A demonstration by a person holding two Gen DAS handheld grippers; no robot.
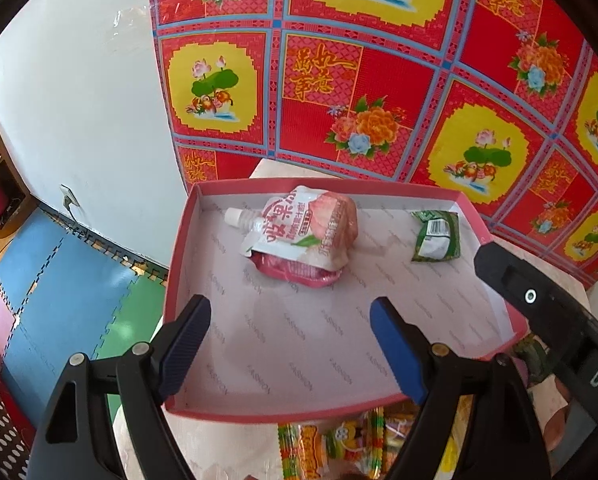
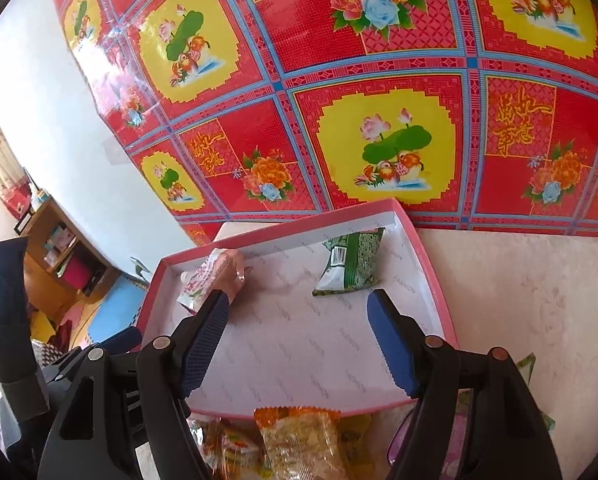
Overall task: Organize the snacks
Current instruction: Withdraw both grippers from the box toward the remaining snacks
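While both fingers spread, empty | peach pouch beyond left fingers, untouched

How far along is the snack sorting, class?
Done: a peach drink pouch and a green packet lie in the pink box. In hand: nothing; both tongs, left and right, are open and empty. Left: wrapped snacks outside the box.

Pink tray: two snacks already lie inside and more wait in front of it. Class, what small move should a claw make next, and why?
Probably lower the right claw, open and empty, onto the orange packet at the pink tray's near edge. Only the peach pouch and green packet are inside, and loose snacks remain on the table.
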